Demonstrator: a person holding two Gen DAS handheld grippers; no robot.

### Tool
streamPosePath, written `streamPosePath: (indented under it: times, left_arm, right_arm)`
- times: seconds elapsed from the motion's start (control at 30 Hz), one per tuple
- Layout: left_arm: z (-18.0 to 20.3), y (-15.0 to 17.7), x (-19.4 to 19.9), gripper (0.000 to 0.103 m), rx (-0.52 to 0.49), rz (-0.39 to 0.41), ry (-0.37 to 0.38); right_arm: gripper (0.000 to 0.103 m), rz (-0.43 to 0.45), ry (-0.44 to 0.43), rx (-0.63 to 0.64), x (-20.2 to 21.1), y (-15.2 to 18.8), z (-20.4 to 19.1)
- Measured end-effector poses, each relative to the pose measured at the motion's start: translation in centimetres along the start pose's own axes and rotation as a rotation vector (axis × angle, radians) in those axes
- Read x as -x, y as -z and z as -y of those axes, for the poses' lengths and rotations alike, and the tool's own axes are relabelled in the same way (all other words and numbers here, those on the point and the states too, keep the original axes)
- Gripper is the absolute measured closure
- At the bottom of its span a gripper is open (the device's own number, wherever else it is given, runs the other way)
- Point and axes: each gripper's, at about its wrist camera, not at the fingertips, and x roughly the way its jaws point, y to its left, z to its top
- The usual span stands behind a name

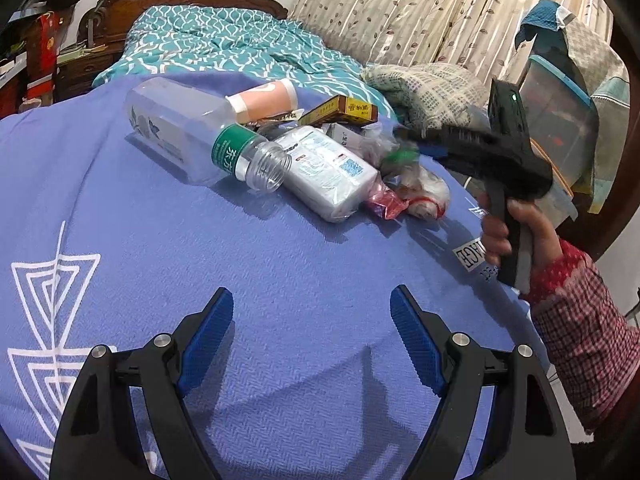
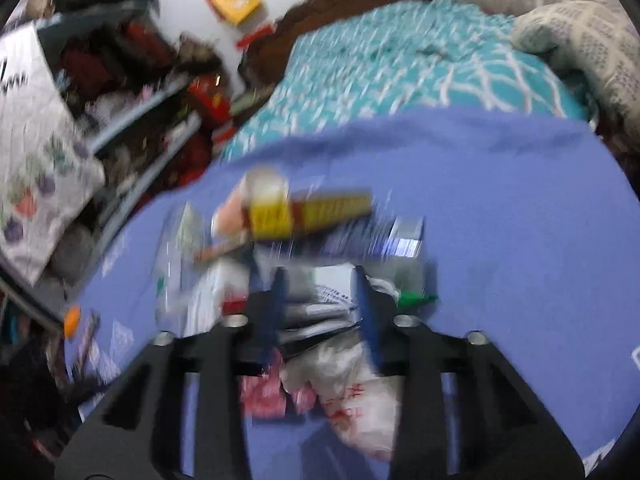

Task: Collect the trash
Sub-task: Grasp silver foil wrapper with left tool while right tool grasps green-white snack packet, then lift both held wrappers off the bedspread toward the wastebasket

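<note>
A heap of trash lies on the blue blanket [image 1: 200, 260]: a clear bottle with a green label [image 1: 192, 136], a white tissue pack [image 1: 324, 172], a yellow box [image 1: 340, 110], a peach cup [image 1: 264, 98], a red wrapper [image 1: 384, 202] and a crumpled white bag [image 1: 424, 194]. My left gripper [image 1: 312, 300] hovers open and empty, short of the heap. A hand in a red checked sleeve holds my right gripper [image 1: 408, 140] over the heap's right side, by a green scrap [image 1: 402, 156]. In the blurred right wrist view, my right gripper [image 2: 320, 284] has narrow jaws over the white bag [image 2: 356, 392]; a grip is unclear.
Beyond the blanket lie a teal patterned quilt [image 1: 224, 48] and a grey patterned pillow [image 1: 432, 88]. A curtain [image 1: 400, 8] hangs behind them. A clear storage box with a blue lid [image 1: 560, 120] stands at the right. Cluttered shelves [image 2: 120, 92] line the bed's left side.
</note>
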Motion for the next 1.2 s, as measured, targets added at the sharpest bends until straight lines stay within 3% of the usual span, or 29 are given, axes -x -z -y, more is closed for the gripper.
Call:
streamPosePath:
  times: [0.03, 0.17, 0.2, 0.23, 0.27, 0.3, 0.43, 0.57, 0.77, 0.9, 1.0, 1.03, 1.07, 1.2]
  left_arm:
    - [0.0, 0.0, 0.0, 0.027, 0.001, -0.002, 0.002]
    - [0.2, 0.1, 0.3, 0.025, -0.016, -0.007, 0.046]
    - [0.3, 0.1, 0.2, 0.025, -0.023, -0.015, 0.059]
    - [0.5, 0.1, 0.2, 0.025, -0.03, -0.023, 0.075]
    - [0.6, 0.0, 0.2, 0.025, -0.033, -0.027, 0.088]
    - [0.7, 0.0, 0.2, 0.025, -0.03, -0.033, 0.103]
    - [1.0, -1.1, -0.1, 0.025, 0.013, -0.065, 0.184]
    - [1.7, -3.1, -0.4, 0.026, 0.032, -0.067, 0.222]
    - [3.9, -5.2, -2.8, 0.027, 0.0, -0.09, 0.196]
    - [5.8, -6.1, -3.8, 0.036, -0.042, -0.087, 0.167]
    - [7.0, -6.6, -4.6, 0.054, -0.078, -0.081, 0.138]
    - [7.4, -6.8, -5.2, 0.079, -0.088, -0.096, 0.135]
    - [7.7, -7.0, -5.7, 0.091, -0.097, -0.114, 0.13]
    - [7.1, -6.7, -4.4, 0.091, -0.093, -0.087, 0.127]
  right_arm:
    - [0.075, -0.013, -0.006, 0.019, 0.3, 1.0, -0.6]
    - [0.073, -0.019, -0.174, 0.081, 4.6, 7.5, -5.2]
    - [0.071, -0.021, -0.167, 0.112, 5.5, 8.9, -6.4]
    - [0.064, -0.018, -0.157, 0.148, 6.5, 10.3, -7.5]
    - [0.036, -0.004, -0.149, 0.168, 7.4, 11.3, -8.4]
    - [0.02, 0.023, -0.137, 0.175, 8.3, 12.1, -8.8]
    - [0.022, 0.103, -0.123, 0.158, 11.3, 13.3, -8.6]
    - [0.026, 0.172, -0.11, 0.057, 13.2, 12.9, -6.0]
    - [0.034, 0.225, -0.098, -0.084, 14.0, 12.8, -2.7]
    - [0.037, 0.224, -0.098, -0.092, 13.6, 12.9, -2.9]
    - [0.039, 0.189, -0.075, -0.063, 12.8, 13.1, -3.5]
    - [0.041, 0.169, -0.073, -0.058, 12.3, 13.3, -3.7]
    - [0.045, 0.147, -0.081, -0.057, 11.7, 13.4, -3.9]
    - [0.059, 0.05, -0.056, -0.062, 8.6, 13.7, -4.6]
